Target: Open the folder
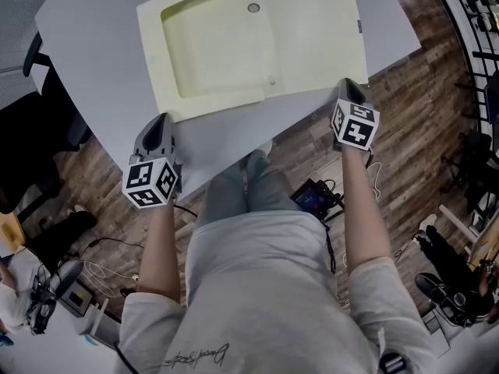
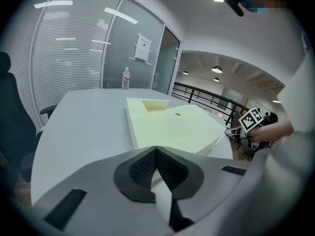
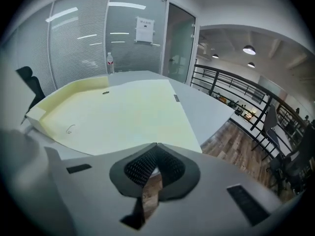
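In the head view the pale yellow folder (image 1: pixel 312 37) lies flat on the grey table (image 1: pixel 101 37), its snap button (image 1: pixel 253 8) near the far edge. The left gripper (image 1: pixel 161 120) sits just off the near left corner. The right gripper (image 1: pixel 349 86) is at the near right corner, right on the edge.

In the left gripper view the left gripper (image 2: pixel 156 149) has its jaws pressed together with nothing between them, and the folder (image 2: pixel 172 127) lies just ahead on the tabletop. A bottle (image 2: pixel 126 77) stands well away at the far side.

In the right gripper view the right gripper (image 3: pixel 156 145) also has its jaws pressed together, tips at the folder's (image 3: pixel 113 117) near edge. I can't make out whether a thin cover is caught there.

To my eye the cover isn't lifted yet. To do it well, I'd get the right pinch on the top sheet only. The left tips should press the lower layer down so the folder doesn't slide. Then I'd swing the cover up and over slowly.
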Demonstrator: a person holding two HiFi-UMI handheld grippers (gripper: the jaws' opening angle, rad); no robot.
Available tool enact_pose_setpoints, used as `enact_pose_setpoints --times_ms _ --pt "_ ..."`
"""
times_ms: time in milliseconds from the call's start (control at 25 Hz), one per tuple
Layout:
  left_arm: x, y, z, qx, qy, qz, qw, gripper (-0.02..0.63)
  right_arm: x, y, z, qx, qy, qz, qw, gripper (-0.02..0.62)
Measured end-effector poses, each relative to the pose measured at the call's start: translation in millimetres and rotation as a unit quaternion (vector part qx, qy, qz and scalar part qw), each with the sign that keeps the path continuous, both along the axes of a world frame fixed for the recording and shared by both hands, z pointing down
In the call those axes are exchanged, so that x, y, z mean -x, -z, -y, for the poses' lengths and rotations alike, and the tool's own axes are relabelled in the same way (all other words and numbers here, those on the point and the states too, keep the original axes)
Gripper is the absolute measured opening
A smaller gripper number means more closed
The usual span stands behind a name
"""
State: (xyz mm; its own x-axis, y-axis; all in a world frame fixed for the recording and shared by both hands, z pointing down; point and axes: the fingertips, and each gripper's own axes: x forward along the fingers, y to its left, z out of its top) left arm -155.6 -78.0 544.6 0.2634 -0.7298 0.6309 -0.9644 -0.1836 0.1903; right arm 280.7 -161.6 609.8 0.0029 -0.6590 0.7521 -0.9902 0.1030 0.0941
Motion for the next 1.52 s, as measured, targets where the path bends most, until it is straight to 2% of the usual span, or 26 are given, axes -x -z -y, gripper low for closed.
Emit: enact_pose_setpoints --times_ms 160,400,560,880,1160,1520 --pt "2.9 -0.6 0.2 0.002 0.003 -0.006 1.0 0.009 2.9 -1.1 0.5 0.006 0.001 0.01 1.0 0.023" --pt "3.1 -1.1 1.7 0.01 -0.02 0.0 0.9998 0.009 1.8 5.7 -0.2 0.009 -0.018 0.02 1.0 0.025" --pt "6.7 8.7 2.3 -0.009 -0.02 0.015 0.9996 0.009 3.0 26.1 -1.1 -0.017 -0.023 0.015 0.999 0.025" --pt "-1.3 41.3 0.7 -0.056 -0.042 -0.005 0.9976 0.009 14.3 64.7 -5.5 -0.058 -0.028 0.015 0.998 0.025" --pt "-21.3 67.5 -3.6 -0.081 -0.073 -0.025 0.9937 0.009 41.3 104.4 -8.0 -0.097 0.011 0.03 0.995 0.025" --pt "-42.6 108.2 -12.8 -0.116 -0.104 -0.046 0.9867 0.009 97.2 154.5 -29.7 -0.122 0.099 0.091 0.983 0.023"
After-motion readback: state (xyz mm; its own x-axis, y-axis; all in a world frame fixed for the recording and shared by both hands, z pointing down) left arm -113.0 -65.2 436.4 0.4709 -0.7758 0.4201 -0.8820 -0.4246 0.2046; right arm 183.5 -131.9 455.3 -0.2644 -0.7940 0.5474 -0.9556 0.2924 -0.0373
